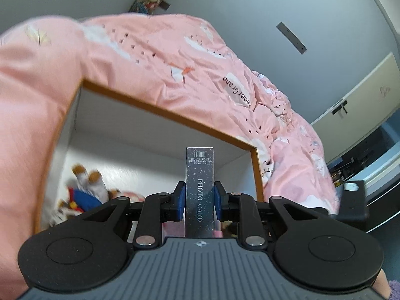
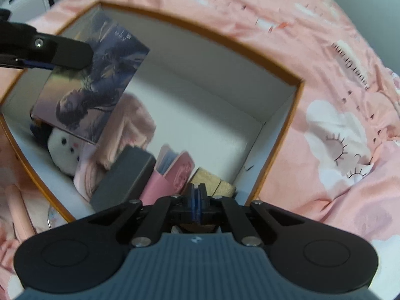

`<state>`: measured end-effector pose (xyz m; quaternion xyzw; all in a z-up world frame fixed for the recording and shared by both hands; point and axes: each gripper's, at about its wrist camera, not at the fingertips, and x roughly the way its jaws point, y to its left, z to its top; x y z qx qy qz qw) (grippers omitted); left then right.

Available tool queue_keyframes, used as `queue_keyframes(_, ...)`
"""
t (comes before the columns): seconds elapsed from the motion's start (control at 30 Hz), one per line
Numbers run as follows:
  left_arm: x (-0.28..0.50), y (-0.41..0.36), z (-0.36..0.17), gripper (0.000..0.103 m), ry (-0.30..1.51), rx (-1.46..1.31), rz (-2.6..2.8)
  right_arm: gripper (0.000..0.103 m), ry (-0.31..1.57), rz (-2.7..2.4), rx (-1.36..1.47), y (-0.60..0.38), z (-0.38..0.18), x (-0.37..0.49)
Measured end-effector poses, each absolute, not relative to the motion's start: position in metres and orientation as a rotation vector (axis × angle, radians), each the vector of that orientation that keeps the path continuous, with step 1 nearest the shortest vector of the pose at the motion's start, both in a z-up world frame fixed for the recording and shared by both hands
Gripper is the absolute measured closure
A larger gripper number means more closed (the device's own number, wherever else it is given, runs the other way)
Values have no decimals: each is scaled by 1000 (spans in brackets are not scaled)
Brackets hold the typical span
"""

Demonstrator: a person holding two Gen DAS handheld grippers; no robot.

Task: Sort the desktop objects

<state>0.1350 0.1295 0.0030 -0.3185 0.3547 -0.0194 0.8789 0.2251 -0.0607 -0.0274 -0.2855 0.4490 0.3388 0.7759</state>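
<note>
My left gripper (image 1: 200,197) is shut on a photo card box (image 1: 200,190), dark and glittery, with its narrow edge toward the camera. From the right wrist view the same photo card box (image 2: 92,87) shows its printed face, hanging over the left part of an orange-rimmed white box (image 2: 275,62), with the left gripper's finger (image 2: 62,52) on its top corner. My right gripper (image 2: 196,200) is shut with nothing between its pads, low over the near corner of the box. In the left wrist view the orange-rimmed box (image 1: 175,115) lies ahead on pink bedding.
Inside the box lie a white plush toy (image 2: 65,150), pink cloth (image 2: 135,122), a dark grey case (image 2: 125,177), pink cards (image 2: 175,175) and a cork block (image 2: 212,182). A plush doll (image 1: 85,187) lies at the box's left. Pink quilt (image 2: 337,125) surrounds it.
</note>
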Motion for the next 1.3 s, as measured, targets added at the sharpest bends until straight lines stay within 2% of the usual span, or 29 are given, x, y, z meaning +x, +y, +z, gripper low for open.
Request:
queue_keyframes(0.3, 147, 135, 4, 77, 762, -656, 7, 96, 759, 645, -374, -92, 10, 219)
queue_keyframes(0.63, 138, 114, 13, 77, 805, -586, 11, 95, 853, 824, -180, -93, -1, 190)
queue_keyframes(0.7, 132, 114, 17, 77, 798, -576, 18, 89, 853, 842, -193, -83, -5, 184)
queue_keyframes(0.77, 124, 115, 22, 77, 794, -559, 41, 79, 859, 854, -200, -77, -11, 182)
queue_keyframes(0.83, 117, 117, 26, 77, 795, -529, 83, 79, 869, 874, -191, -71, -14, 179)
queue_keyframes(0.93, 112, 122, 26, 77, 813, -478, 142, 63, 878, 909, -164, -64, -17, 174)
queue_keyframes(1.3, 109, 133, 2, 77, 852, -543, 91, 63, 868, 894, -234, -34, -34, 181)
